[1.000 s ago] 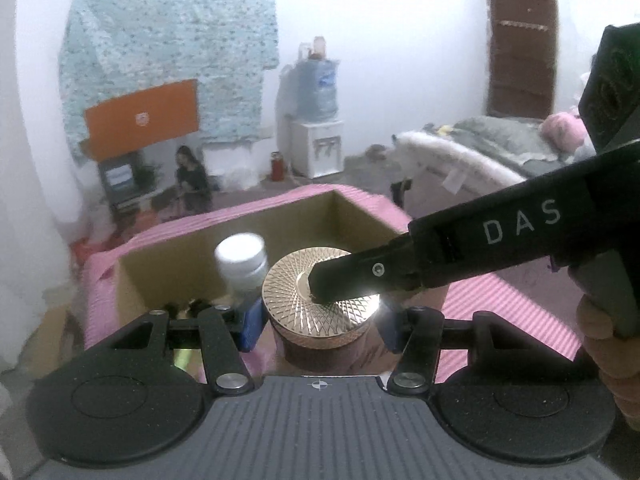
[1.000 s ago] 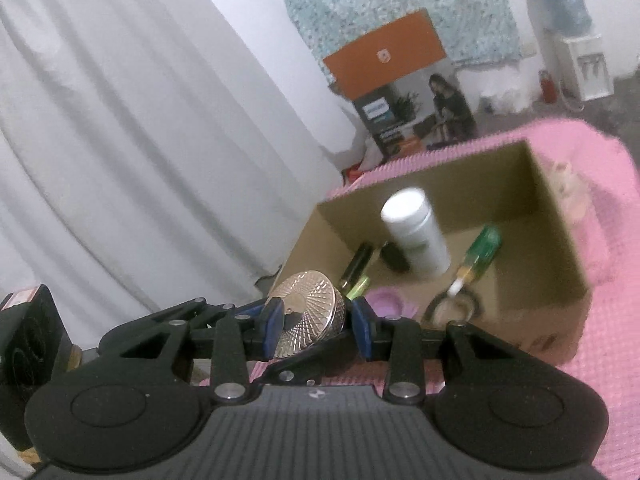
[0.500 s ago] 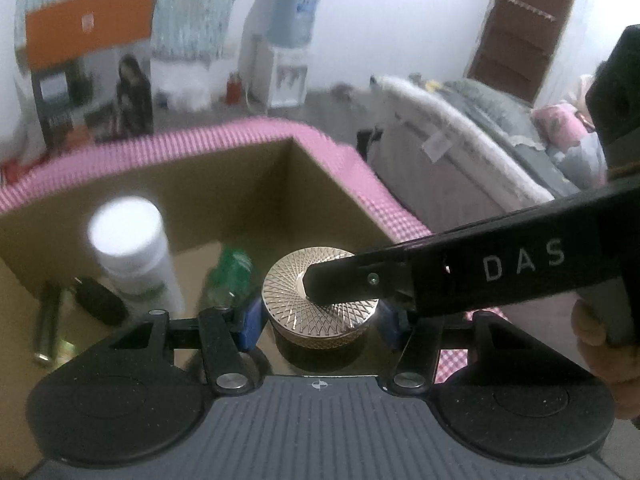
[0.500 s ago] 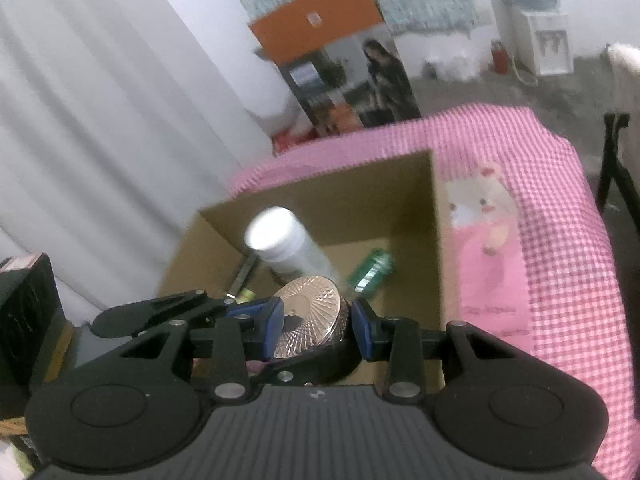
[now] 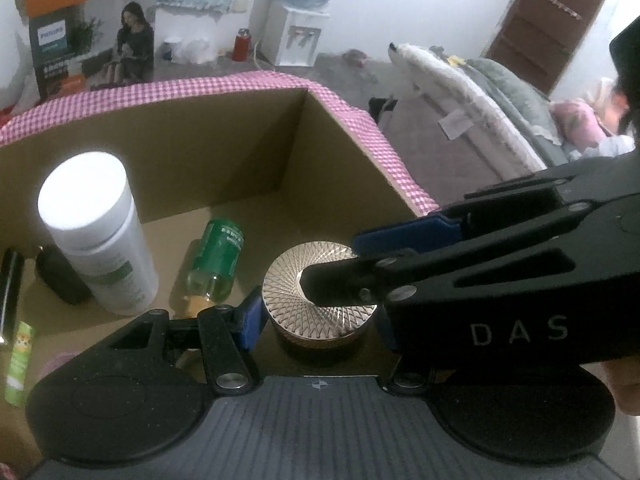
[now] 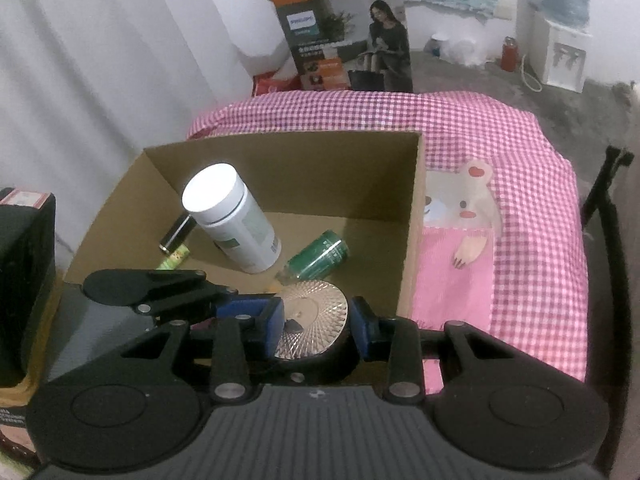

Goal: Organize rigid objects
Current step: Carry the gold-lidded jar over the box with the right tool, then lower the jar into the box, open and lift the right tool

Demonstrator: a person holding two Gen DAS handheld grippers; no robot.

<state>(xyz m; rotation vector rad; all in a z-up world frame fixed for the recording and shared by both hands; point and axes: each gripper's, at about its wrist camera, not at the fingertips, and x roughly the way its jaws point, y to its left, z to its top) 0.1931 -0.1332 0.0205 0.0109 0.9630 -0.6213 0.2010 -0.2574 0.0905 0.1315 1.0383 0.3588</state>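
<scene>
Two grippers gripped one jar (image 5: 320, 304) low in the near right part of the box (image 5: 224, 152): the left gripper (image 5: 318, 316) clamped its sides, and the right gripper (image 6: 318, 322), jaws just closing a little, pinched its gold lid. The jar stood upright, axis vertical, lid upward. Beside it a green bottle (image 6: 318, 260) lay flat, and a white bottle (image 6: 232, 220) stood behind.
</scene>
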